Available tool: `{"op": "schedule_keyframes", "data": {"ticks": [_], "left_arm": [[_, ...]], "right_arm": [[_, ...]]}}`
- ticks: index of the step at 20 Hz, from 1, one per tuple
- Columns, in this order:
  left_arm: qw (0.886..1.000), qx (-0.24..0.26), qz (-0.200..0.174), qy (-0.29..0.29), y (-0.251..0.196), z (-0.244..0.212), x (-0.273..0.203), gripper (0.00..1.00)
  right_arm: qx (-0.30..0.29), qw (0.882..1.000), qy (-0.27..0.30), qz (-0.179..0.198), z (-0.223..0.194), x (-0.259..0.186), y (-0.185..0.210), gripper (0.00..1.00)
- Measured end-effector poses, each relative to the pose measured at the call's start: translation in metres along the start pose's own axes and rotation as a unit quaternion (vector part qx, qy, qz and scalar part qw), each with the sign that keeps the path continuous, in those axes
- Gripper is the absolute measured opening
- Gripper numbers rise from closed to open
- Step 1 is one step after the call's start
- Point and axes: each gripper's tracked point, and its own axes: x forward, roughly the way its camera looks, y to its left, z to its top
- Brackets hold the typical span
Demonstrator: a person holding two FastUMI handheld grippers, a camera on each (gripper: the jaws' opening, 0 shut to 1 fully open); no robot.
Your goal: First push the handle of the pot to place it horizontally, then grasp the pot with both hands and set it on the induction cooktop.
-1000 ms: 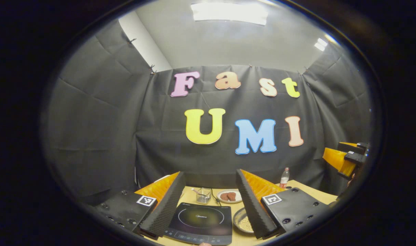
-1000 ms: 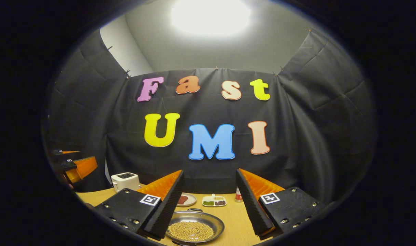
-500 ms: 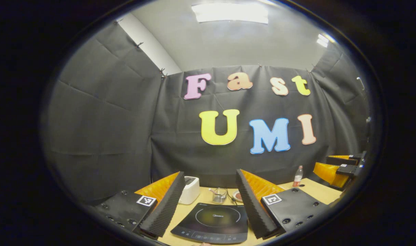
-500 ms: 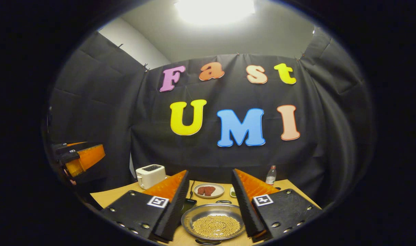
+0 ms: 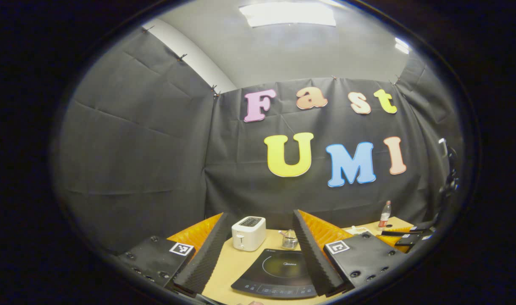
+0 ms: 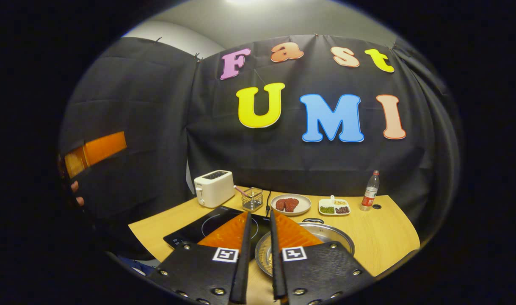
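In the right gripper view, a shallow steel pot (image 6: 335,238) sits on the wooden table (image 6: 384,237), with a small loop handle (image 6: 313,220) on its far rim. My right gripper (image 6: 260,218) hovers over the pot's near left side, shut with only a narrow slit and nothing between its fingers. The black induction cooktop (image 6: 200,226) lies just left of the pot. In the left gripper view, my left gripper (image 5: 260,214) is open above the cooktop (image 5: 279,271), holding nothing. The left gripper (image 6: 95,151) also appears raised at the far left, with a hand (image 6: 74,187) behind it.
Behind the cooktop stand a white toaster (image 6: 214,188) and a small wire basket (image 6: 252,199). Further right along the back are a plate of meat (image 6: 291,204), a divided dish (image 6: 334,207) and a bottle (image 6: 370,196). The right gripper (image 5: 408,237) sits low at the right.
My right gripper has gone from wide open to shut and tipped down toward the pot. The left gripper view has swung left, so the toaster came in and the pot went out.
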Motion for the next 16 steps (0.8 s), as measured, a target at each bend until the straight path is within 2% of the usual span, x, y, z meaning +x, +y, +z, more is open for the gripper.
{"op": "schedule_keyframes", "data": {"ticks": [1,2,3,4,5,7,8,11,12,16], "left_arm": [[1.000,0.001,0.004,0.001,0.004,0.000,0.000,0.97],[1.000,0.001,0.008,0.001,0.007,-0.002,-0.001,1.00],[1.000,0.002,0.012,0.002,0.011,-0.001,-0.001,1.00],[1.000,0.003,0.016,0.002,0.016,-0.002,-0.002,1.00],[1.000,0.003,0.020,0.002,0.019,-0.003,-0.003,1.00],[1.000,0.006,0.025,0.003,0.023,-0.003,-0.002,1.00],[1.000,0.006,0.027,0.003,0.026,-0.004,-0.002,0.97],[0.999,0.006,0.032,0.009,0.030,-0.007,-0.003,0.97],[0.999,0.006,0.033,0.010,0.031,-0.010,-0.003,1.00],[0.999,0.005,0.035,0.013,0.031,-0.011,-0.001,0.97]], "right_arm": [[-0.003,1.000,0.021,0.006,-0.015,0.007,0.005,0.20],[-0.010,0.999,0.034,-0.020,-0.031,0.013,-0.005,0.20],[-0.004,0.999,0.047,-0.015,-0.036,0.015,-0.006,0.03],[0.005,0.998,0.069,-0.002,-0.052,0.021,0.004,0.02],[0.016,0.995,0.093,0.011,-0.067,0.025,0.011,0.06],[0.038,0.987,0.148,0.045,-0.100,0.027,0.026,0.06],[0.045,0.984,0.167,0.049,-0.112,0.027,0.027,0.06],[0.052,0.974,0.215,0.046,-0.141,0.029,0.019,0.06],[0.053,0.971,0.228,0.041,-0.151,0.027,0.017,0.06],[0.059,0.957,0.284,0.020,-0.187,0.024,0.004,0.06]]}}
